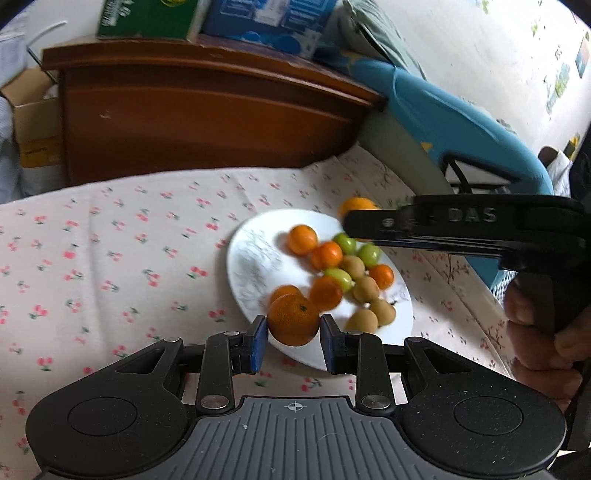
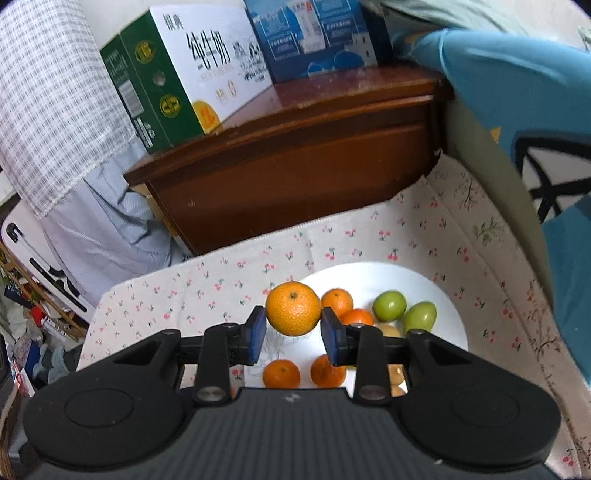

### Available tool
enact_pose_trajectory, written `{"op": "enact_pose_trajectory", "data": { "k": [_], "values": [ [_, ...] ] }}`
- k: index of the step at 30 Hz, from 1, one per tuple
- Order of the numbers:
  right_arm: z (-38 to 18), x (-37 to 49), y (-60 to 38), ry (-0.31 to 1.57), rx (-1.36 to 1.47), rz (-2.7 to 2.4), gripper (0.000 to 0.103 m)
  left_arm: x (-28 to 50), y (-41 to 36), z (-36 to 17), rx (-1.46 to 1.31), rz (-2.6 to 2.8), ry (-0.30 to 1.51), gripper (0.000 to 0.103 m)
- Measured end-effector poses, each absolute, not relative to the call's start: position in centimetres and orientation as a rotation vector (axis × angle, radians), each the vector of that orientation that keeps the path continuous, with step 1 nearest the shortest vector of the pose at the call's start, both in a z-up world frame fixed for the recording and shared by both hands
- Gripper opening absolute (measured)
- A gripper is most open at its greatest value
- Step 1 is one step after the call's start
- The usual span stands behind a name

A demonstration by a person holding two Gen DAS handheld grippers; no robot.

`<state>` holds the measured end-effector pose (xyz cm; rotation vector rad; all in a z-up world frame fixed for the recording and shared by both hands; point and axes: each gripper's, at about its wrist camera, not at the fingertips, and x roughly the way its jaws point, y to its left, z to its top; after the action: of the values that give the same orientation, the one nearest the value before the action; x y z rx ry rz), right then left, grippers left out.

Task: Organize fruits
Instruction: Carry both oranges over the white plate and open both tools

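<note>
A white plate (image 1: 251, 258) on the cherry-print cloth holds several tangerines, green fruits (image 1: 345, 242) and brown longans (image 1: 365, 290). My left gripper (image 1: 293, 334) is shut on a tangerine (image 1: 293, 319) just above the plate's near edge. My right gripper (image 2: 293, 328) is shut on a larger orange (image 2: 293, 308) above the plate (image 2: 369, 275); that gripper's black body (image 1: 461, 225) crosses the left wrist view over the plate's far right side, with the orange (image 1: 356, 205) partly hidden behind it. Tangerines (image 2: 281, 373) and green fruits (image 2: 389, 305) lie below.
A brown wooden cabinet (image 1: 207, 110) stands behind the table with a green carton (image 2: 166, 81) and a blue carton (image 2: 314, 33) on top. A blue-and-grey cushion (image 1: 461, 125) borders the right side. Cardboard box (image 1: 33, 122) at far left.
</note>
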<state>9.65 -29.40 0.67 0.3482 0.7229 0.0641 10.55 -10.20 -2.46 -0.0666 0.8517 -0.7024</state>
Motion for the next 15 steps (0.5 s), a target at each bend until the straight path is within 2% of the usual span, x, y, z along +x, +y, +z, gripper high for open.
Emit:
{"op": "enact_pose_trajectory", "data": {
  "k": [15],
  "values": [
    [-1.9, 11.5, -30.3, 0.794, 0.334, 0.024, 0.032, 11.1, -13.5, -3.6, -0.027, -0.725, 0.884, 0.028]
  ]
}}
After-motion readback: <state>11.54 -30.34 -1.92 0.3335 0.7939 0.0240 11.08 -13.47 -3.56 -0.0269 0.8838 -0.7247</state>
